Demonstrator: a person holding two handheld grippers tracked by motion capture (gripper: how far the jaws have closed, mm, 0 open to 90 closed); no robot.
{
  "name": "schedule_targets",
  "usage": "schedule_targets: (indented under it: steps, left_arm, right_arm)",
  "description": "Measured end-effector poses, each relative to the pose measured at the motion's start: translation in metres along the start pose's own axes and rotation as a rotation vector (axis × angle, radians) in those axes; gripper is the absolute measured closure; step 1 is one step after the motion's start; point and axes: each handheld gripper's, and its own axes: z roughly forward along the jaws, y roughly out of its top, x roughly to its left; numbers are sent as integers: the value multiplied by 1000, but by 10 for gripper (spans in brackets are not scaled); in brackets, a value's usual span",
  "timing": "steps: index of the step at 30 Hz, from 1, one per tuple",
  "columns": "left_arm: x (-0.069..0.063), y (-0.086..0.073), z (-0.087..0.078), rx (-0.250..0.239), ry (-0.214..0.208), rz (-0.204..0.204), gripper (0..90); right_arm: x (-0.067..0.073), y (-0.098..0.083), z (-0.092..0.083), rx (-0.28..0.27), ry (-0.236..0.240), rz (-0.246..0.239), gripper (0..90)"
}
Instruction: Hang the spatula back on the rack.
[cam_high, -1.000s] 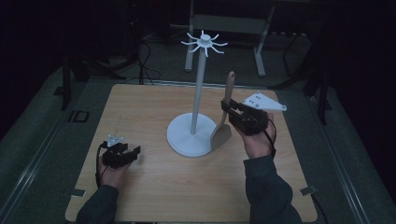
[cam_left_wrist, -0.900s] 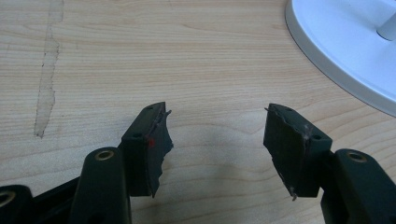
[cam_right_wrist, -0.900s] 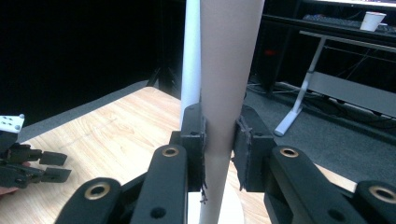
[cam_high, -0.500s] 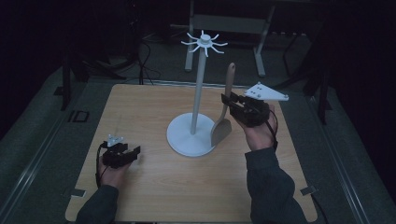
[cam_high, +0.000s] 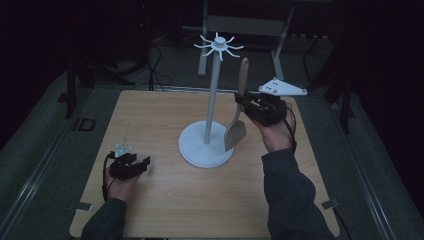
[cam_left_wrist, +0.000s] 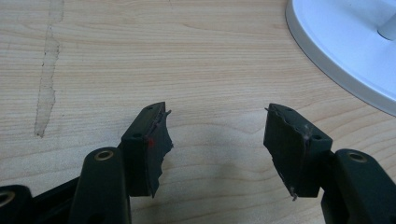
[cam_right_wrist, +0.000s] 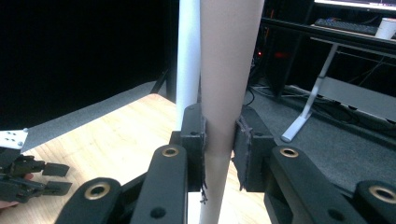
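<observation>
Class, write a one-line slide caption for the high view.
Right gripper holds a wooden spatula upright beside the white hook stand; the left gripper rests open on the table.

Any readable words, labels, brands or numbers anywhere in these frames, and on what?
None can be read. The wooden spatula, white stand, table and both grippers bear no print. A dark mark on the floor left of the table is too dim to read.

dim high view with black surroundings; both gripper views brighter, sharp on the wood grain, soft shadows.
</observation>
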Motion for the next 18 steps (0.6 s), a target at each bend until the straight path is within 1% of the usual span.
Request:
schedule_targets:
  steps: [5, 9, 14, 18]
  left_arm:
    - [0, 0, 0, -1, 1, 1, 402]
    - [0, 0, 0, -1, 1, -1, 402]
    - [0, 0, -1, -3, 0, -1, 401]
    - [0, 0, -1, -3, 0, 1, 401]
  right_arm:
    - [-2, 7, 5, 12, -6, -5, 754]
    - [-1, 11, 9, 24, 4, -15, 754]
    - [-2, 14, 15, 37, 6, 1, 754]
    - [-2, 15, 22, 59, 15, -2, 754]
